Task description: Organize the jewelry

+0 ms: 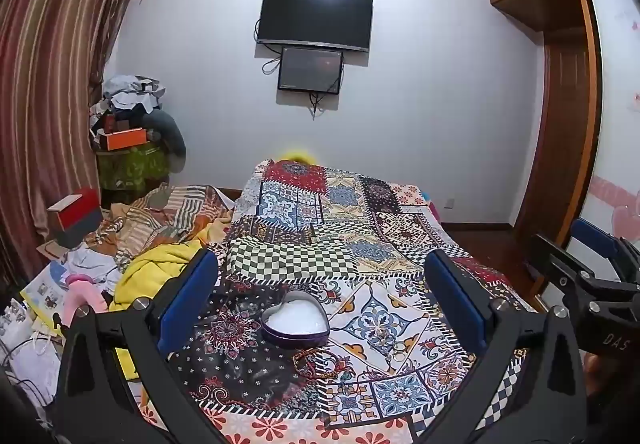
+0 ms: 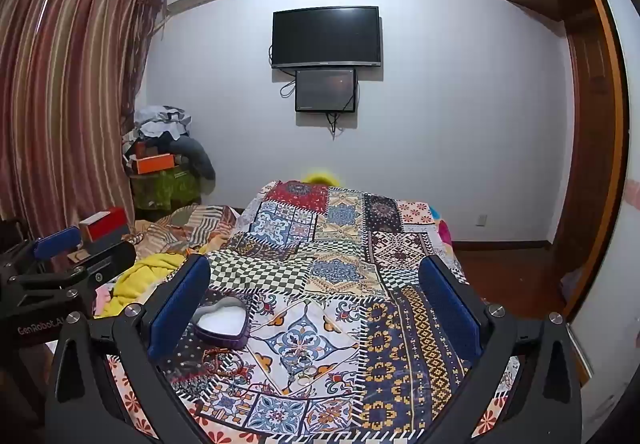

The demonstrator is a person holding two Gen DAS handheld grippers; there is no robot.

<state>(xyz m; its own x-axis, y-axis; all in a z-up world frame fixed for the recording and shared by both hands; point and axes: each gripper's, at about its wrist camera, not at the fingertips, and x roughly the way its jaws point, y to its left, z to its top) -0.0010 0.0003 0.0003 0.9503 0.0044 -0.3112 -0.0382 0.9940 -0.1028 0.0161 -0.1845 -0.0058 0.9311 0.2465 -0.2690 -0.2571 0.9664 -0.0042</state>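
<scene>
Left wrist view: left gripper (image 1: 320,300) wide open, empty, above heart-shaped tin (image 1: 295,318) on patchwork bedspread (image 1: 372,244). Beaded bracelet (image 1: 316,363) just before tin, rings (image 2: 305,374) nearby. Right gripper (image 2: 316,304) wide, empty.

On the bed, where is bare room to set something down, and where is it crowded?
Free: the quilt right of the rings, and the checkered patch beyond the heart tin. Crowded: the beaded bracelet by the tin, and the clothes pile along the left edge.
</scene>
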